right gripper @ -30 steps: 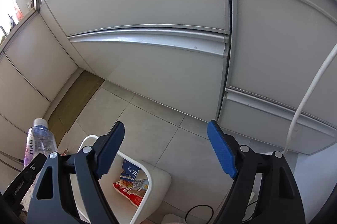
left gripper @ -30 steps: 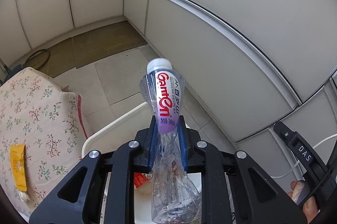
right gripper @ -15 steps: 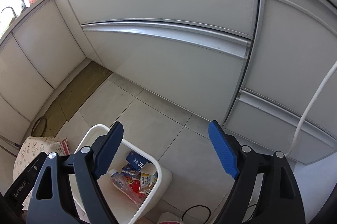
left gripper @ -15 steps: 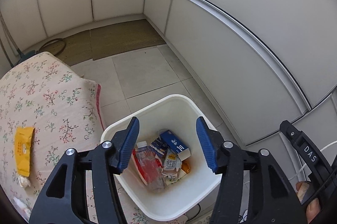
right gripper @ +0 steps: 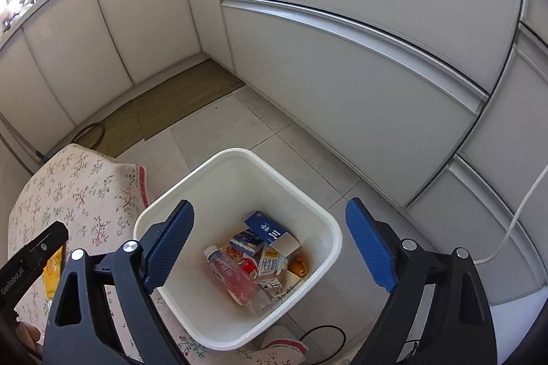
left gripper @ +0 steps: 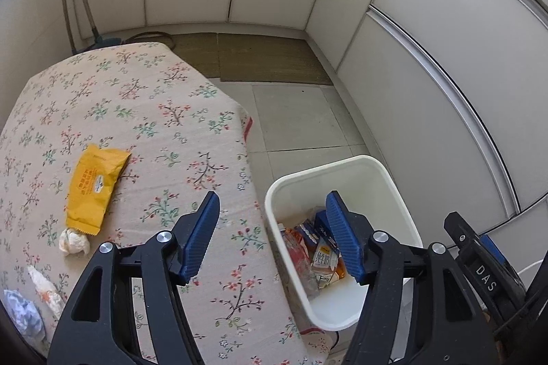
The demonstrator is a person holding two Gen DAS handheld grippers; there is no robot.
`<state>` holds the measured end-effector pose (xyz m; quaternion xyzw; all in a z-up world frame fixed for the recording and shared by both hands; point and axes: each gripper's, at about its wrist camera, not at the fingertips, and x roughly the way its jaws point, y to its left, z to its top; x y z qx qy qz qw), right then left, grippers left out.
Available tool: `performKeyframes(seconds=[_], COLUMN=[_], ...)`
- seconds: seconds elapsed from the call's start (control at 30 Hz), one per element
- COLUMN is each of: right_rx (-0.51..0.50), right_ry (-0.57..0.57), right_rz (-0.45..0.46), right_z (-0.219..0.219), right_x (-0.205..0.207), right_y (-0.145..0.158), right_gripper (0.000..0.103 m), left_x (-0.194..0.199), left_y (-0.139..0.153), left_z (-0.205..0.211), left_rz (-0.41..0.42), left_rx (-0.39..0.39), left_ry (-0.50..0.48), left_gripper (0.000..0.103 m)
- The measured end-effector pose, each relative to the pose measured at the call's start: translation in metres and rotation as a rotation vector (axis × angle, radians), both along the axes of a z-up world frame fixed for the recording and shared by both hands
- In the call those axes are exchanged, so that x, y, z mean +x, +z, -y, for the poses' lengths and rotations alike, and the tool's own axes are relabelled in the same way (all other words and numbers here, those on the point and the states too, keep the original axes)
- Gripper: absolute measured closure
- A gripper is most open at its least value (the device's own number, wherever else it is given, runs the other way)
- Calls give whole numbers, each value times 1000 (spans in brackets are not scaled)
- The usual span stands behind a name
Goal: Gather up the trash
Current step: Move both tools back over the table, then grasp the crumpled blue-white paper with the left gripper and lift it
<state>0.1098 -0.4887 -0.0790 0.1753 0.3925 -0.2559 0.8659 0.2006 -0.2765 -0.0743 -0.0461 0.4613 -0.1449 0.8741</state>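
Left wrist view: left gripper [left gripper: 272,236] jaws apart and just been opening, nothing between the pads; it hangs over the table edge and bin rim at lower centre. Right wrist view: right gripper [right gripper: 270,243] jaws spread wide, also just been opening, empty, framing the bin below.

Room: white cabinet fronts [right gripper: 342,22] run across the top and right of both frames, grey tile floor [left gripper: 294,118], one brown mat [left gripper: 260,58] in the corner, upper centre.

Table with floral cloth [left gripper: 137,111] fills the left half of the left view. One white bin [right gripper: 236,180] stands on the floor just beside the table edge, lower centre-right.

Trash in bin, right view: one clear plastic bottle [right gripper: 236,279] lying on its side, one blue carton [right gripper: 265,226], one small milk carton [right gripper: 270,264], plus other wrappers too jumbled to count.

Trash on table, lower left of the left view: one yellow wrapper [left gripper: 94,185], one white paper wad [left gripper: 73,241] touching its lower end, one white-orange scrap [left gripper: 46,291], one bluish crumpled wad [left gripper: 24,313] at the frame edge.
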Motion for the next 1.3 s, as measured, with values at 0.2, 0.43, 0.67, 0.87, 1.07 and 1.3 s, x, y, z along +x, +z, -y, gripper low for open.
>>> performKeyframes(seconds=[0.2, 0.43, 0.67, 0.87, 1.07, 1.3], right_rx=[8, -27, -78, -103, -125, -165], right_ry=[88, 237, 383, 504, 641, 805], right_rz=[0, -8, -33, -25, -39, -77], right_z=[-34, -89, -150, -199, -253, -318], right_x=[9, 17, 28, 36, 39, 37], right_y=[2, 5, 1, 6, 3, -9], right_gripper=[15, 15, 15, 15, 15, 15], left_x=[-15, -36, -59, -84, -106, -120], left_y=[0, -8, -18, -25, -23, -22], left_z=[-40, -100, -158, -207, -259, -296], left_rz=[5, -19, -42, -59, -63, -70], left_rx=[16, 10, 32, 80, 139, 172], left_ry=[63, 165, 264, 348, 450, 537], left_gripper=[37, 37, 37, 37, 36, 28])
